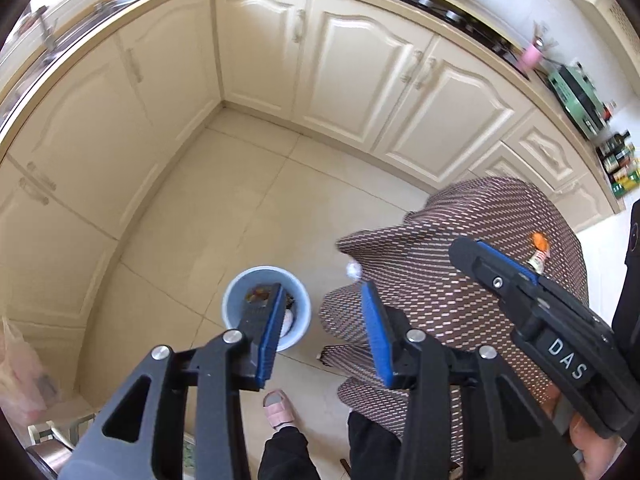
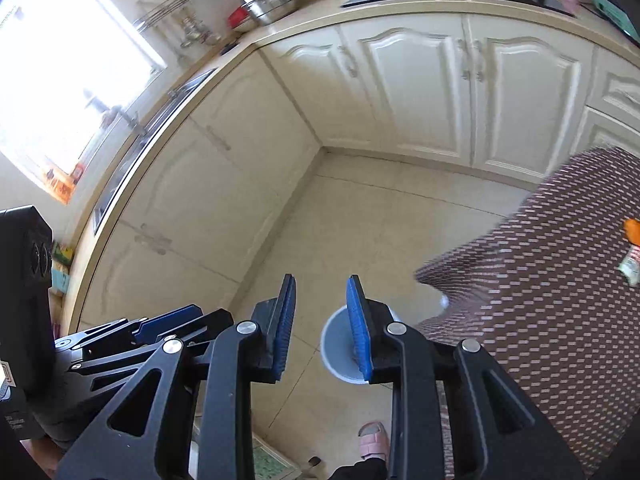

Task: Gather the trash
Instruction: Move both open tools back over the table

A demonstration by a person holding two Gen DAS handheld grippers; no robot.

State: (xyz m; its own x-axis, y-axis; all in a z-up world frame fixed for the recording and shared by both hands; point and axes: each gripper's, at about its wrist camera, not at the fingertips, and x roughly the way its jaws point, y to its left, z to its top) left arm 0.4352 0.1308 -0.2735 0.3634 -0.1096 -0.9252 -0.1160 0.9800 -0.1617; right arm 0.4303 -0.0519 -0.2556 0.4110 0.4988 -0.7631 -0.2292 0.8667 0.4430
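Both tools hang above the kitchen floor with nothing in them. The left hand-held gripper (image 1: 324, 320) has its blue pads wide apart, and the right hand-held gripper (image 2: 320, 322) is likewise parted and empty. The remaining trash, an orange scrap (image 1: 539, 241) and a small wrapper (image 1: 537, 261), lies near the far right edge of the cloth-covered surface (image 1: 460, 280), forward and right of both tools, nearer the right one. The wrapper's axis can't be judged. The blue bin (image 1: 267, 307) stands on the floor just left of the surface's corner, already holding scraps, with a white crumpled bit (image 1: 353, 270) at that corner
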